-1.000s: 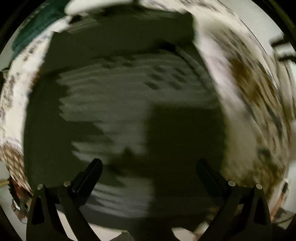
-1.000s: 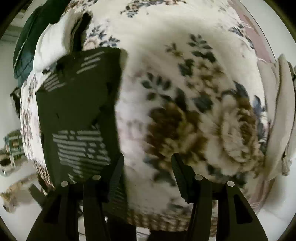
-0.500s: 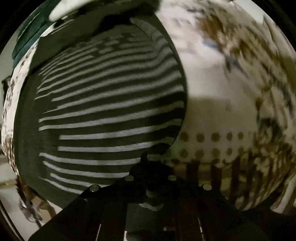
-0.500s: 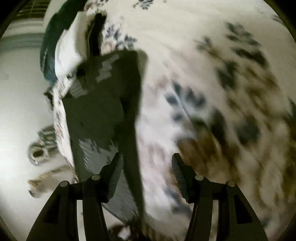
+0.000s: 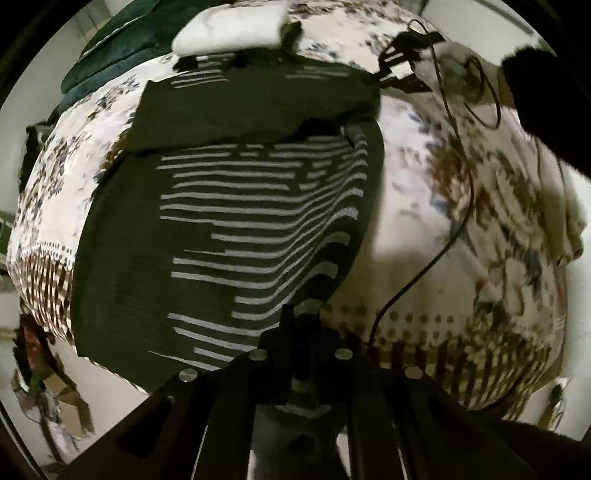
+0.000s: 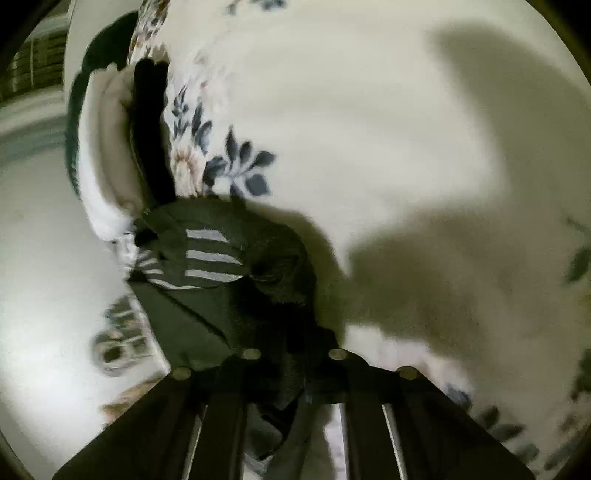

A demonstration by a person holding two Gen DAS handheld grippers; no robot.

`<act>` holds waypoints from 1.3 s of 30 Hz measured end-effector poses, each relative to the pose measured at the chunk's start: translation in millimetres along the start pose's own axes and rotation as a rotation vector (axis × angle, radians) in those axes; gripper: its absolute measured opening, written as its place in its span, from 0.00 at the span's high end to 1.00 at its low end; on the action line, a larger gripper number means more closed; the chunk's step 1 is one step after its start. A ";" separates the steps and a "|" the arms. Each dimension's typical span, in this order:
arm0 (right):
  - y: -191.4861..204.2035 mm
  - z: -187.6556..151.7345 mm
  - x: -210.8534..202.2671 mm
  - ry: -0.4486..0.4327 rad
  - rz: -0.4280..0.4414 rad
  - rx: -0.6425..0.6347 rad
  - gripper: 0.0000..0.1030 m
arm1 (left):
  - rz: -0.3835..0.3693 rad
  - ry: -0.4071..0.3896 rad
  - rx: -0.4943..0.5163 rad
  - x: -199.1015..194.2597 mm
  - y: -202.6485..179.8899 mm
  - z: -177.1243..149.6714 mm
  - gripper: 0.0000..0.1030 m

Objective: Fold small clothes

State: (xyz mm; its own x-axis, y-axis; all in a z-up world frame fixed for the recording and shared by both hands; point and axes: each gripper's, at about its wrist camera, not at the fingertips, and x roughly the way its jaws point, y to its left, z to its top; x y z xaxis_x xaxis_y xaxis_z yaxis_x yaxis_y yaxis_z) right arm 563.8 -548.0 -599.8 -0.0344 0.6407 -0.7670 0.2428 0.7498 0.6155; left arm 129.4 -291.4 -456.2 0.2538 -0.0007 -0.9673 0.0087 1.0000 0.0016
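Dark striped garment lies on floral bed, long axis lower left to upper right, far end folded over. Left gripper jaws clenched on its near hem; right gripper jaws, just closed, clench its far corner

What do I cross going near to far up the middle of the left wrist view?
Left tongs shut on the garment's near edge → dark striped garment → its folded-over dark top part → white folded cloth on the floral bedspread.
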 end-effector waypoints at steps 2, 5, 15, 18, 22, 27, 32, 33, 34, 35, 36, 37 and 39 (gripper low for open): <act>17.6 -2.9 -9.3 -0.019 -0.013 -0.020 0.94 | -0.030 -0.010 -0.049 -9.8 22.9 5.1 0.96; 66.2 -11.1 -28.9 -0.040 -0.032 -0.070 0.95 | -0.067 -0.023 -0.141 -19.2 52.1 8.3 0.96; 325.5 -34.1 35.5 -0.020 -0.189 -0.395 0.95 | -0.274 -0.082 -0.657 -10.9 259.1 -5.7 0.96; 384.5 -31.0 107.2 -0.002 -0.274 -0.433 0.95 | -0.295 -0.082 -0.722 15.2 304.2 -14.8 0.96; 435.6 -34.9 194.9 0.004 -0.399 -0.483 0.95 | -0.377 -0.047 -0.815 61.3 359.2 -28.7 0.96; 456.1 -36.4 284.6 -0.010 -0.498 -0.459 0.95 | -0.431 -0.015 -0.833 94.4 402.3 -37.2 0.95; 447.7 -33.2 321.5 0.032 -0.540 -0.419 0.82 | -0.524 0.130 -0.862 133.7 420.7 -65.0 0.81; 446.0 -34.2 318.5 0.041 -0.514 -0.407 0.77 | -0.535 0.144 -0.861 136.7 422.5 -70.7 0.81; 445.1 -36.2 314.9 0.055 -0.488 -0.400 0.63 | -0.551 0.157 -0.860 136.8 426.0 -81.5 0.81; 443.6 -39.5 310.2 0.074 -0.459 -0.395 0.49 | -0.549 0.169 -0.857 134.8 428.2 -88.1 0.81; 440.7 -47.7 299.9 0.095 -0.426 -0.394 0.43 | -0.539 0.184 -0.851 133.1 431.0 -93.7 0.81; 438.3 -56.4 290.1 0.103 -0.409 -0.404 0.39 | -0.519 0.201 -0.844 128.7 434.3 -101.5 0.81; 432.3 -81.3 269.1 0.116 -0.398 -0.448 0.38 | -0.485 0.222 -0.841 119.9 438.6 -109.9 0.76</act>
State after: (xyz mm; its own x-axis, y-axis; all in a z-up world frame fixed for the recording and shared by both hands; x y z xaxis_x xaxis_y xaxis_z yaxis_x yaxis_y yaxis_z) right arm 580.8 -38.0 -525.4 -0.1497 0.2920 -0.9446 -0.2413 0.9157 0.3213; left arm 57.4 148.1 -599.4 0.2169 -0.4950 -0.8414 -0.6464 0.5730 -0.5038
